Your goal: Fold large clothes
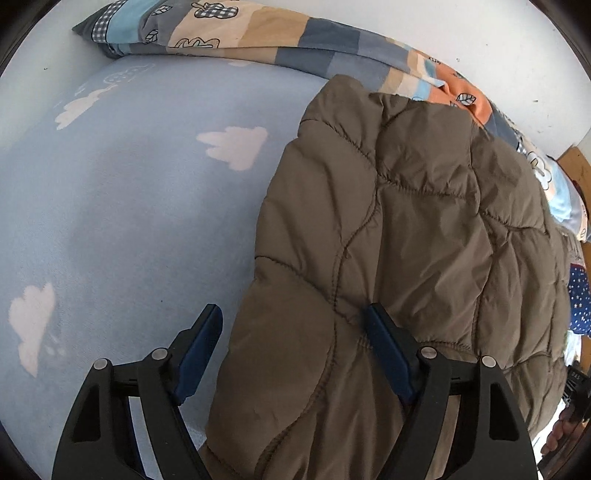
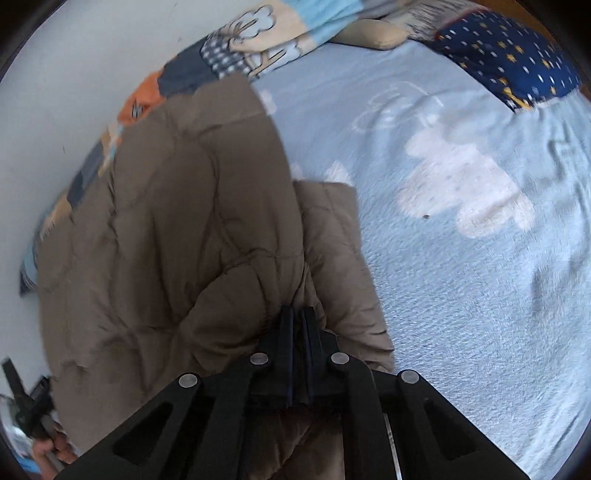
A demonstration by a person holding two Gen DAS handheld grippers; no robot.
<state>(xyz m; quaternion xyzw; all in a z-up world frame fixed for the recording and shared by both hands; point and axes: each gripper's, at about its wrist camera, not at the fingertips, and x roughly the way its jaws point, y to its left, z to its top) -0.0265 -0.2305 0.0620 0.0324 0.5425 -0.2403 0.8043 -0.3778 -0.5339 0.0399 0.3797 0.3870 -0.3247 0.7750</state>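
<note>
- Brown quilted jacket (image 1: 406,221) lies on the cloud-print bed sheet (image 1: 129,203), its far edge against the patchwork quilt (image 1: 258,33).
- Left gripper (image 1: 291,332) fingers spread, straddling the jacket's near edge.
- Right gripper (image 2: 298,321) fingers clenched on jacket fabric; bare sheet beside.

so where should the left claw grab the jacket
Judging from the pictures, take the jacket's near left edge, which already lies between the open left claw's fingers. Come in from the blanket side, low: the edge there is a thin doubled flap, while the middle is puffy. The right claw holds the opposite edge.
</note>
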